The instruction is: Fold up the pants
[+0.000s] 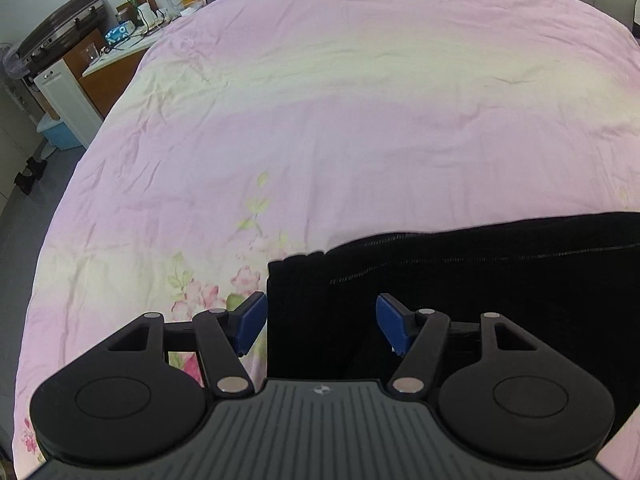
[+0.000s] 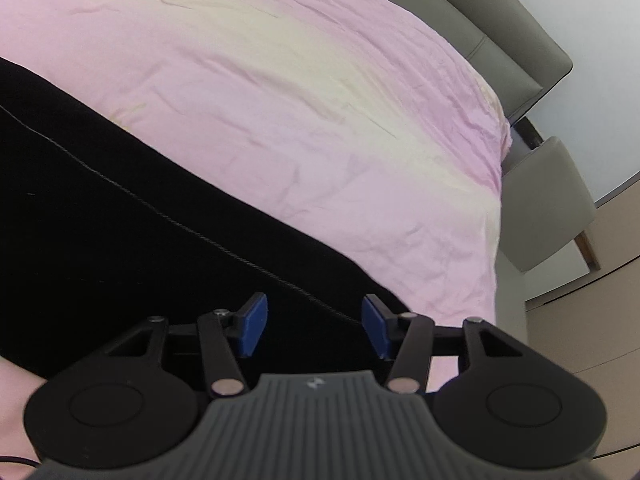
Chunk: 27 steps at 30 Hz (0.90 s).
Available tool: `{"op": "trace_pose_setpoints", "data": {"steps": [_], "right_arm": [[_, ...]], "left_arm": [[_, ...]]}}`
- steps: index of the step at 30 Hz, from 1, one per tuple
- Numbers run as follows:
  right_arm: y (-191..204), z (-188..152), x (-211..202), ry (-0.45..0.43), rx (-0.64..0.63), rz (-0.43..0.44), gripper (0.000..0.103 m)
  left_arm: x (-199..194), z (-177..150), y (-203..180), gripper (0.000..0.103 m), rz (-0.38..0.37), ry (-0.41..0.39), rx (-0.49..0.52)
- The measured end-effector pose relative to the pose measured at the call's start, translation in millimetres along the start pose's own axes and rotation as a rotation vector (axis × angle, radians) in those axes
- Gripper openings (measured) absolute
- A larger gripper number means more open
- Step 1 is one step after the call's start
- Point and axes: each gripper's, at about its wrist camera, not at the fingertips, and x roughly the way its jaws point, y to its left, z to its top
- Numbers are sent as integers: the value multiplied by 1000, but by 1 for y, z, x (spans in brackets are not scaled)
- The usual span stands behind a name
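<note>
Both my tongs, left (image 1: 321,325) and right (image 2: 315,327), gape wide, holding nothing, low over black pants (image 1: 460,280) at frame bottom on the bed (image 1: 320,120). Soft, limp, light; I'd pinch the hems.

1 pr black pants (image 1: 480,280), lower right of frame. 1 bed (image 1: 320,120) w/ pink floral cover. 2 grippers: left (image 1: 321,322), right (image 2: 315,326), 2 blue pads each. Upper left, left wrist view: 1 blue bin (image 1: 60,134), 1 white cabinet (image 1: 66,96). Right edge, right wrist view: 1 grey chair (image 2: 548,204).
</note>
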Motion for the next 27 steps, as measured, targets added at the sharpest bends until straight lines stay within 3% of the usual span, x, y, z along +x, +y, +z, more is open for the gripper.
{"op": "trace_pose_setpoints", "data": {"steps": [6, 11, 16, 20, 24, 27], "right_arm": [[58, -13, -21, 17, 98, 202, 50], [112, -11, -28, 30, 133, 331, 54], [164, 26, -29, -28, 139, 419, 51], [204, 67, -21, -73, 139, 478, 39], [238, 108, 4, -79, 150, 504, 33], [257, 132, 28, -72, 163, 489, 32]], "left_arm": [[-5, -53, 32, 74, 0, 21, -31], [0, -85, 47, 68, -72, -40, -97], [18, -82, 39, 47, -136, -119, -168], [44, -63, 29, 29, -163, -160, -187], [82, -44, 28, 19, -144, -137, -211], [108, -32, 32, 17, -147, -124, -217]]}}
